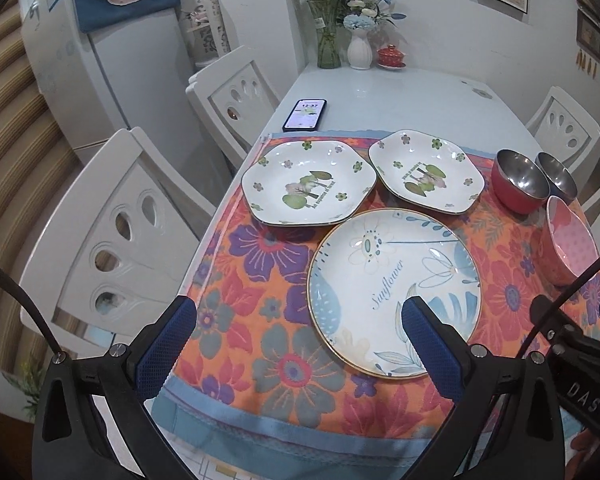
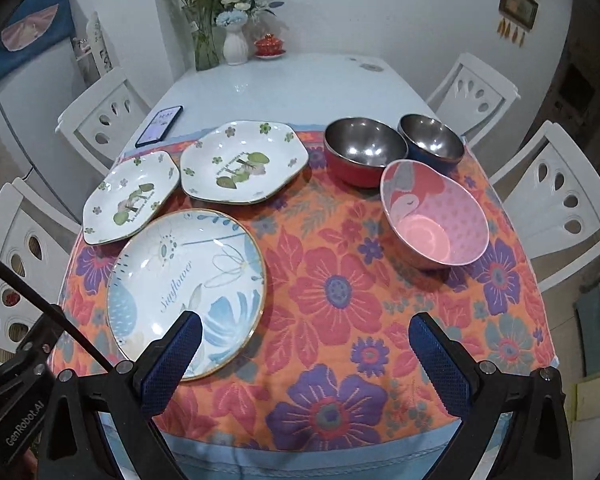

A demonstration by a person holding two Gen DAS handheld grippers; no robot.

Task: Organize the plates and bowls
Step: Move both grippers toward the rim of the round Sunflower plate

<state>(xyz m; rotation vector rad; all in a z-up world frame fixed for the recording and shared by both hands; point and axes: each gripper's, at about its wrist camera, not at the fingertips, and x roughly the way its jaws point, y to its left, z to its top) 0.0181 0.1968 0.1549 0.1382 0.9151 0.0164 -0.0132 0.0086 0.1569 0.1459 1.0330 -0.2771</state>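
A round "Sunflower" plate [image 1: 394, 288] [image 2: 186, 284] lies on the flowered cloth near the front. Behind it sit two hexagonal white plates with green tree prints [image 1: 308, 184] [image 1: 426, 170], also in the right wrist view [image 2: 130, 198] [image 2: 244, 162]. To the right stand a red steel bowl [image 2: 362, 152], a blue steel bowl [image 2: 432, 142] and a pink flamingo bowl [image 2: 436, 214]. My left gripper [image 1: 300, 320] hovers open above the cloth's front left, its right finger over the round plate. My right gripper [image 2: 306, 336] hangs open over bare cloth, holding nothing.
A phone [image 1: 305, 114] lies on the pale table [image 1: 400, 92] beyond the cloth. Vases with flowers [image 1: 328, 36] and a red lidded cup [image 1: 391, 56] stand at the far edge. White chairs [image 1: 124, 236] [image 2: 560, 196] flank both sides; a fridge [image 1: 100, 60] stands left.
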